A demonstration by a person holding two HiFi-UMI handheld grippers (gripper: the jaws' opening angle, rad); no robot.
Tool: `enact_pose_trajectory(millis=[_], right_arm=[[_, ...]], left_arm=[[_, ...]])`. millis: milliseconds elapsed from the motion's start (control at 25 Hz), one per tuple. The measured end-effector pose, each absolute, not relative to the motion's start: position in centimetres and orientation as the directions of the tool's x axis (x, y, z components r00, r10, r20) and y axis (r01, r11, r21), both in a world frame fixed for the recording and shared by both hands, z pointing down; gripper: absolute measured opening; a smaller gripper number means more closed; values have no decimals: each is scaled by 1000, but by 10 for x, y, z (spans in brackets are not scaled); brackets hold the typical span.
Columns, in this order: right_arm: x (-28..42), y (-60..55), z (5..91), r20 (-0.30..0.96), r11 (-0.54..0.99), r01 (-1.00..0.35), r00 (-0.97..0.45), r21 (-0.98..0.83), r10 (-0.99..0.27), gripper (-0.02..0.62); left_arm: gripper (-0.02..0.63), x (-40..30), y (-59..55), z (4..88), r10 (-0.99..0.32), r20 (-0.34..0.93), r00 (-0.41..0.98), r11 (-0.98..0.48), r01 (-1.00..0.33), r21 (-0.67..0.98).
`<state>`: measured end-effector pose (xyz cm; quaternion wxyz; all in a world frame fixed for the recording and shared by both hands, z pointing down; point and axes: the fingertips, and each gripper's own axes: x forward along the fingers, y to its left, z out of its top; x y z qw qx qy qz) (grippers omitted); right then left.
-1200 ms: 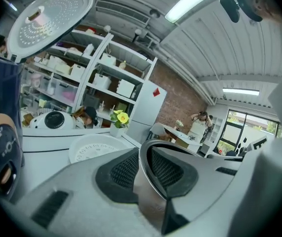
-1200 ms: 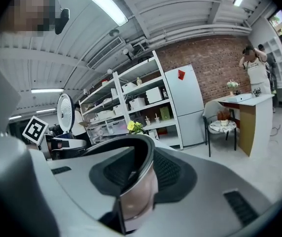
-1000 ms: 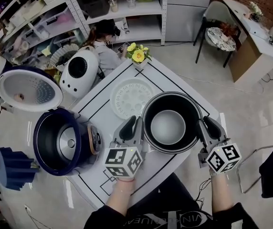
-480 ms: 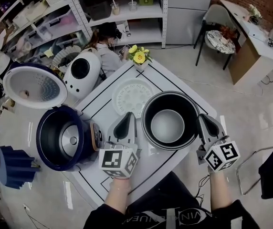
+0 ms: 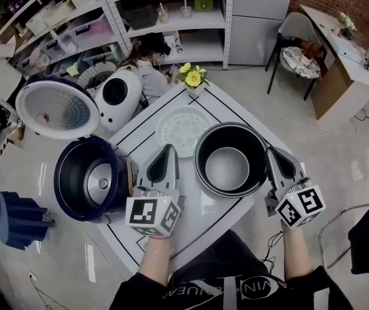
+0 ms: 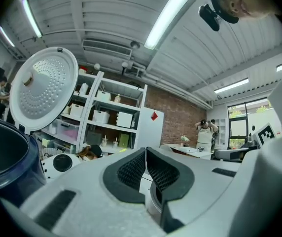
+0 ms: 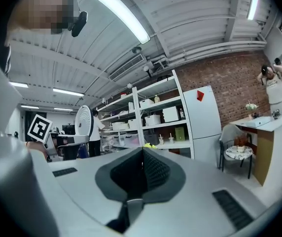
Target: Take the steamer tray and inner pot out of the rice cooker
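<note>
On the white table (image 5: 236, 118), between the two grippers, the inner pot (image 5: 229, 160) stands upright with its round mouth facing straight up; being round, it has no long axis, and its dark wall encloses only its own pale grey floor. Just behind it to the left, close to its rim, the steamer tray (image 5: 183, 129) lies flat on the tabletop, perforated face up. At the table's left edge the rice cooker (image 5: 91, 179) also opens upward, its navy well showing the metal heating plate at the bottom, while its lid (image 5: 57, 107) is swung back with the dotted inner face turned up toward the head view. The left gripper (image 5: 169, 148) hangs just left of the pot and the right gripper (image 5: 269, 151) just right of it, neither touching it. Both have just been closing: the left gripper's (image 6: 145, 150) ribbed pads meet at the tips with nothing between them, and the right gripper's (image 7: 142, 152) pads are likewise pressed together on nothing. A vase of yellow flowers (image 5: 193, 77) stands at the far corner.
</note>
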<state>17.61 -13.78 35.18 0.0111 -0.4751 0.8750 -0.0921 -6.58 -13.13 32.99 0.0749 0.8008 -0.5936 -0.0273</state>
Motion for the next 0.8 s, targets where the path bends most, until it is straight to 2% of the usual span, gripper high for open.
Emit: enact_pose_trajectory(millis=[800], right_arm=[[107,-125,309,-21,709,-687,-715,-158,-698,-2]], left_arm=[[12,-120,-89,292,-991,-10,133,-133,-980,146]])
